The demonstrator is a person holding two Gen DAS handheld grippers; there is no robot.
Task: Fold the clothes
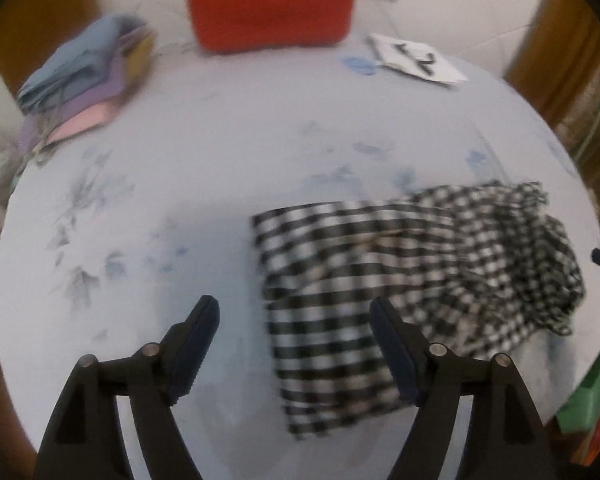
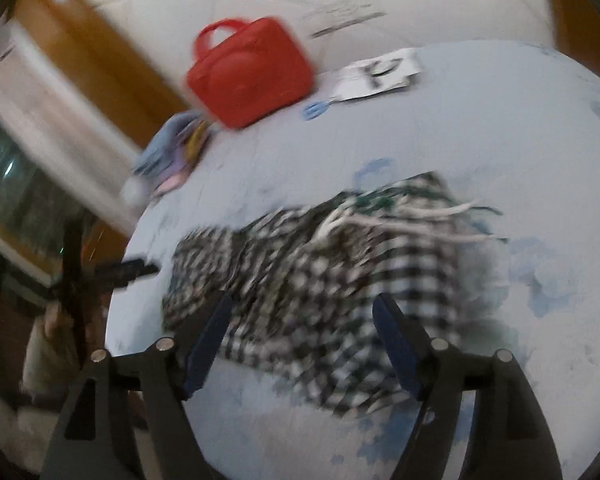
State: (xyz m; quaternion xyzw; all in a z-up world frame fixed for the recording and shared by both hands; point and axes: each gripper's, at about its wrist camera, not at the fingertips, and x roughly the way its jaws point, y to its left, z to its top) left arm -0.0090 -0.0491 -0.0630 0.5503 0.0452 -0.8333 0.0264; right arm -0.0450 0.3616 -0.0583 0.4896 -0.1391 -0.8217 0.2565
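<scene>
Checked garment (image 1: 364,280): soft woven cloth, black and white, matt, with loose fringe threads at one end. Bench (image 1: 204,168): covered in pale blue printed cloth, smooth and matt. Red bag (image 2: 252,76): matt fabric. Stack of folded clothes (image 1: 80,76): soft cloth. Sheet (image 1: 416,58): white paper. Left tongs (image 1: 294,312) and right tongs (image 2: 302,312): matt black plastic with bright metal pins and ribbed dark blue pads.

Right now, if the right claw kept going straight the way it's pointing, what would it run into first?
Most likely the checkered cloth, which lies on the table straight ahead of the open right claw. Blur makes the depth uncertain.
</scene>
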